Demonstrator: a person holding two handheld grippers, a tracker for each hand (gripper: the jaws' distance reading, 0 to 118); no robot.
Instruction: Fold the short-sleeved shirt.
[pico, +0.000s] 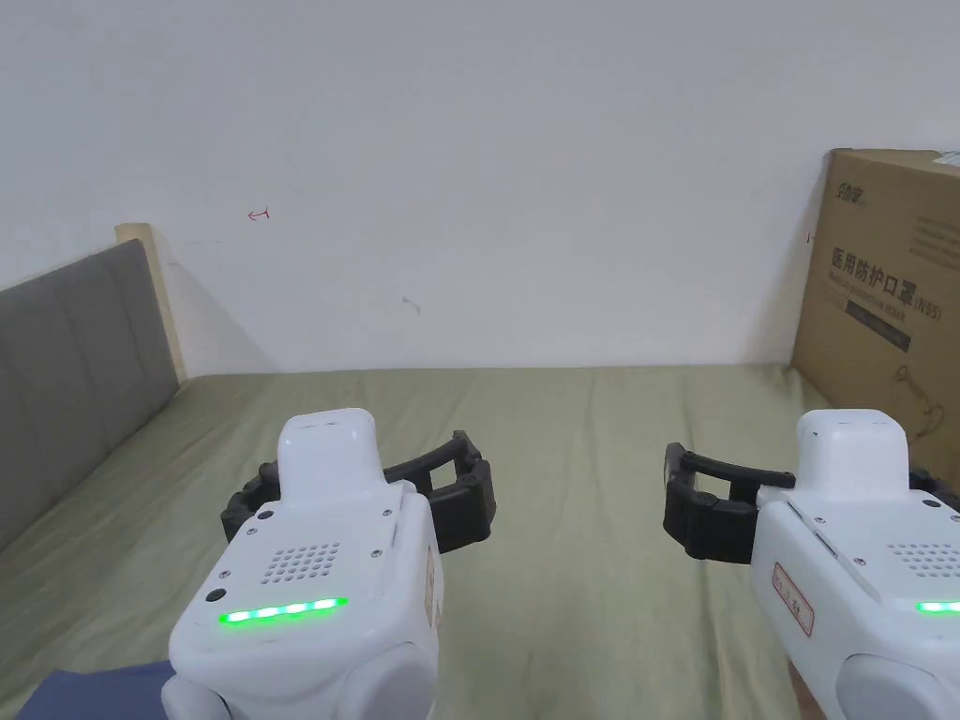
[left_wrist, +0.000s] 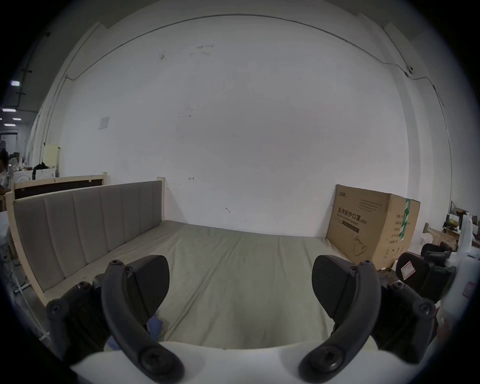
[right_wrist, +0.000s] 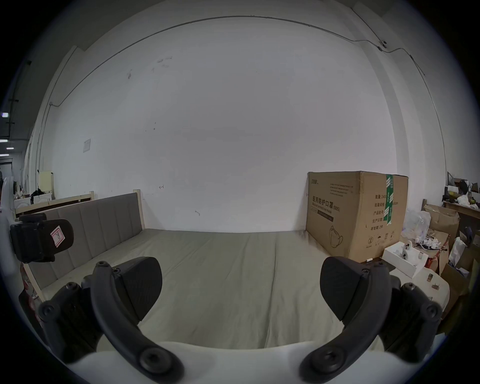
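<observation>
The bed (pico: 581, 441) has a green sheet (left_wrist: 233, 272) pulled over it, with a few long soft creases running down it. A big brown box (right_wrist: 355, 215) stands on the bed at the far right corner, next to the white wall, and a grey padded board (left_wrist: 85, 223) runs along the bed's left side. A bit of blue cloth (pico: 94, 692) lies on the sheet at the near left edge, and too little of it shows to tell what it is.
</observation>
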